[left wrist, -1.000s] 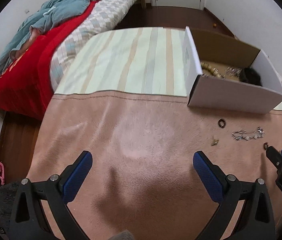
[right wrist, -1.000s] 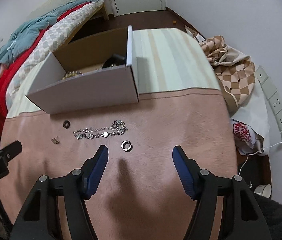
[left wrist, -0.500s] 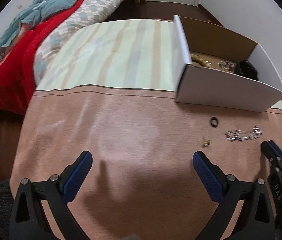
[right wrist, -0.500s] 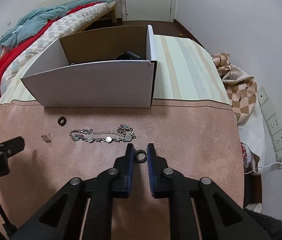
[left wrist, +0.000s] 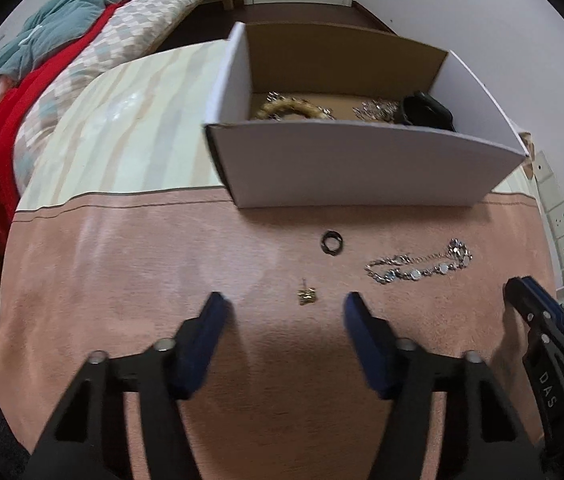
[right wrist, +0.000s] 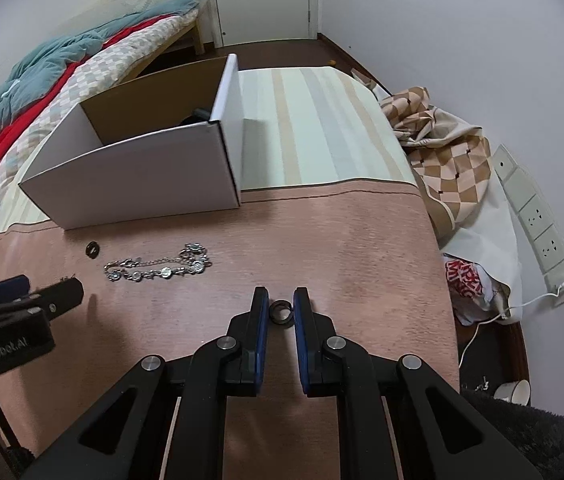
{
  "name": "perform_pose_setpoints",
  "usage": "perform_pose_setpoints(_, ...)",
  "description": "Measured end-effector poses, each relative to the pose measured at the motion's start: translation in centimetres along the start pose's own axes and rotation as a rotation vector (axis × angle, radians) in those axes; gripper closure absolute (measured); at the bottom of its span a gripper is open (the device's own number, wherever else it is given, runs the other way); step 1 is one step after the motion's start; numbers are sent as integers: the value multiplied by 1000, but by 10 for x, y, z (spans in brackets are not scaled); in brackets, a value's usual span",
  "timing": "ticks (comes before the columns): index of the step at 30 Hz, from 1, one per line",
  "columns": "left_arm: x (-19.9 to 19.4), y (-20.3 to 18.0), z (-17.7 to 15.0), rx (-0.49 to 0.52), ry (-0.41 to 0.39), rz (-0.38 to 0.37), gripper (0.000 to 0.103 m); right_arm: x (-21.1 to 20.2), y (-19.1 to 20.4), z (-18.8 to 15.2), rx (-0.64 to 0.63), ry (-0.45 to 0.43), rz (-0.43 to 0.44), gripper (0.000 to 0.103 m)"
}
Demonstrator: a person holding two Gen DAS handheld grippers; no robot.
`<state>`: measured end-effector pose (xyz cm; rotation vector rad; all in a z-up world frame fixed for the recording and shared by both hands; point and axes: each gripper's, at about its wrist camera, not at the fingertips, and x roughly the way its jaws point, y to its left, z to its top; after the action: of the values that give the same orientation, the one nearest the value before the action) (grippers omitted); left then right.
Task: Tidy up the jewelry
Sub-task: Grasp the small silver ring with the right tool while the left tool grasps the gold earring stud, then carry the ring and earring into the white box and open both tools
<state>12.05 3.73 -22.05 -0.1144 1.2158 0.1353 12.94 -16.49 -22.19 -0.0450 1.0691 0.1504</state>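
Note:
My right gripper [right wrist: 281, 312] is shut on a small dark ring [right wrist: 281, 313] held between its blue pads, just above the pink table cloth. A silver chain bracelet [right wrist: 160, 269] lies to its left; it also shows in the left wrist view [left wrist: 418, 267]. A black ring [left wrist: 331, 243] and a small gold earring [left wrist: 307, 296] lie in front of my left gripper [left wrist: 284, 312], which is open, with the earring between its fingertips. The white cardboard box [left wrist: 362, 164] behind holds several jewelry pieces.
The right gripper's fingers [left wrist: 534, 312] show at the right edge of the left wrist view. A bed with red and teal bedding [left wrist: 42, 72] lies to the left. Checked cloth and a bag [right wrist: 454, 184] hang off the table's right side by wall sockets [right wrist: 538, 220].
My right gripper closed on the small ring and has lifted and turned with it. My left gripper moved right and forward to the gold earring, its jaws narrowing.

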Motion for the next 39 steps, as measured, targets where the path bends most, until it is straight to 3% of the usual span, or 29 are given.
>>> perform_pose_setpoints(4,0,-5,0,15,-20,3,62,0,-2,0,6,-3,-6,90)
perform_pose_setpoints(6,0,-7,2,24,-27,1,77,0,-2,1,9,0,-9,90)
perform_pose_setpoints(9,0,-7,3,25,-28,-5,85,1,-4,1,17,-1,-14,90)
perform_pose_setpoints(16,-4,-6,-2,21,-35,-9,89,0,-5,2,26,-5,-23,90)
perform_pose_setpoints(18,-4,-6,-2,22,-35,-14,97,1,-5,2,29,-2,-22,90)
perform_pose_setpoints(29,-7,-8,-4,20,-42,-34,97,-5,-7,3,37,-19,-18,90)
perform_pose_setpoints(39,-34,-9,0,33,-99,-55,97,-14,-6,5,52,-38,2,90)
